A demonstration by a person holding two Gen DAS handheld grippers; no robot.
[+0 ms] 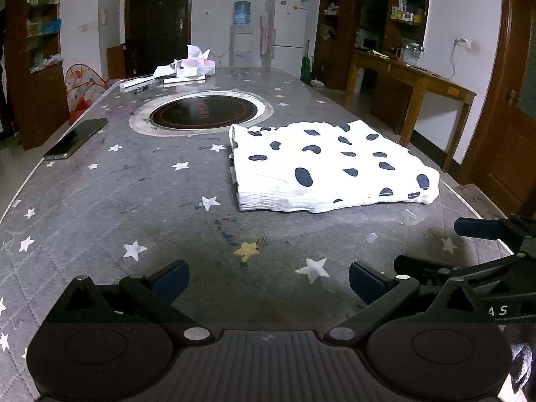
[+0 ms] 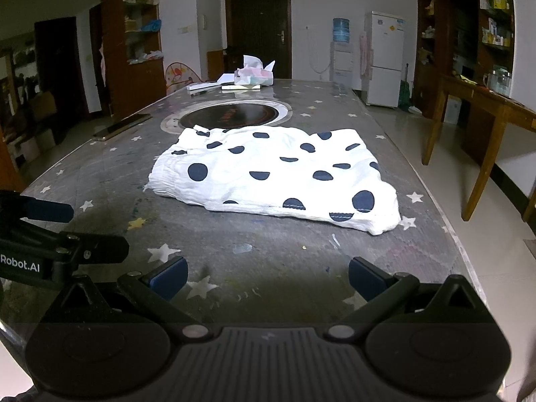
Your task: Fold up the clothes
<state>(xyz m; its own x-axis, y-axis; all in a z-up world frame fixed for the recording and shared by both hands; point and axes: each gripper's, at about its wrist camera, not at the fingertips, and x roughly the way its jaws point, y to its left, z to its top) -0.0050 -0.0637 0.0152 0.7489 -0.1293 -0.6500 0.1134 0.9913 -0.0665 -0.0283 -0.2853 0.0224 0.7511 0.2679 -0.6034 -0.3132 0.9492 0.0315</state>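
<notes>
Here the white garment with dark spots (image 1: 331, 164) lies folded into a flat, roughly rectangular stack on the grey table (image 1: 134, 194), toward the table's right side and just in front of the round dark inset plate (image 1: 204, 112) at the table's middle. In the left wrist view its layered edges show along the near left side; in the right wrist view the garment (image 2: 278, 174) spreads across the centre of the star-printed surface, with its far edge almost touching the plate's (image 2: 234, 115) metal ring.

Neither gripper touches the cloth. The left gripper (image 1: 268, 279) hovers above bare table short of the garment, its blue-padded jaws spread wide with nothing between them. The right gripper (image 2: 268, 278) sits beside it, jaws likewise wide apart and empty, the garment's near edge well ahead of the fingertips. Each tool shows at the edge of the other's view.

A dark phone (image 1: 75, 139) rests near the table's left edge. At the far end sit a tissue box (image 1: 196, 63) and some white papers (image 1: 167, 71). Beyond the table stand a water dispenser (image 1: 242, 33) and a white fridge (image 1: 288, 33).
</notes>
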